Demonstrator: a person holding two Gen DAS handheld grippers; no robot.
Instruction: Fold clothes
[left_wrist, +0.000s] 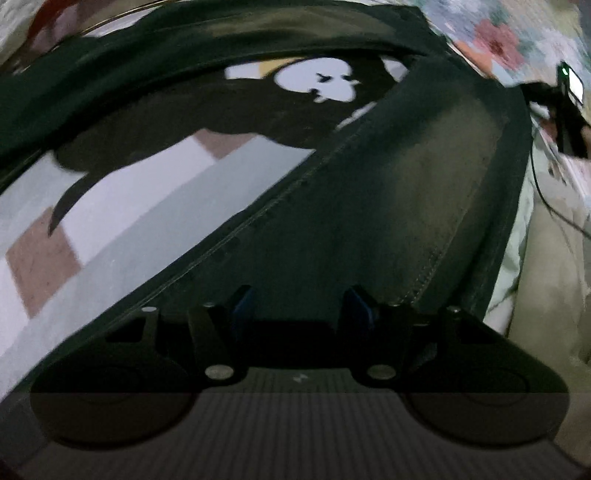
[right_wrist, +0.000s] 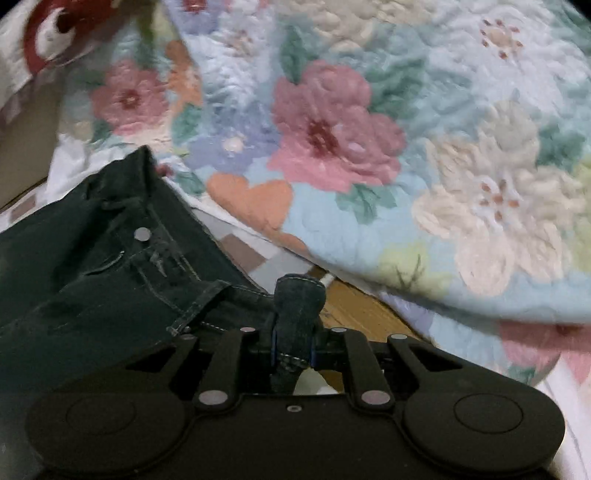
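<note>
Your right gripper (right_wrist: 293, 347) is clenched on a bunched fold of the jeans (right_wrist: 110, 258): in the right wrist view the dark denim wad stands up between the jaws at lower centre, white stitching visible on it. The rest of the jeans spreads into the lower left of that frame, with the waistband, a metal button (right_wrist: 142, 233) and a turned-over hem edge just left of the gripper. A floral quilt (right_wrist: 406, 147) fills the upper and right part of the frame, its edge close to the jeans; a strip of wooden floor (right_wrist: 354, 306) shows between them, right of the gripper. A checked sheet (right_wrist: 240, 251) sits under the jeans' right edge. Something red and white sits in the upper left corner, too blurred to identify. Your left gripper (left_wrist: 299, 306) has its jaws spread apart, blue pads showing on the fingertips (left_wrist: 243, 306), nothing between them; dark denim lies directly ahead of and below them, and whether the tips touch it, you can't tell. In the left wrist view the jeans (left_wrist: 369, 221) run diagonally from lower left to upper right, seam stitching clear along the leg. The checked sheet (left_wrist: 110, 229) shows at left through the gap between the two dark fabric bands. At the far right edge sits your other gripper (left_wrist: 569, 110), with a thin black cable (left_wrist: 546, 199) trailing below it over pale fabric.
</note>
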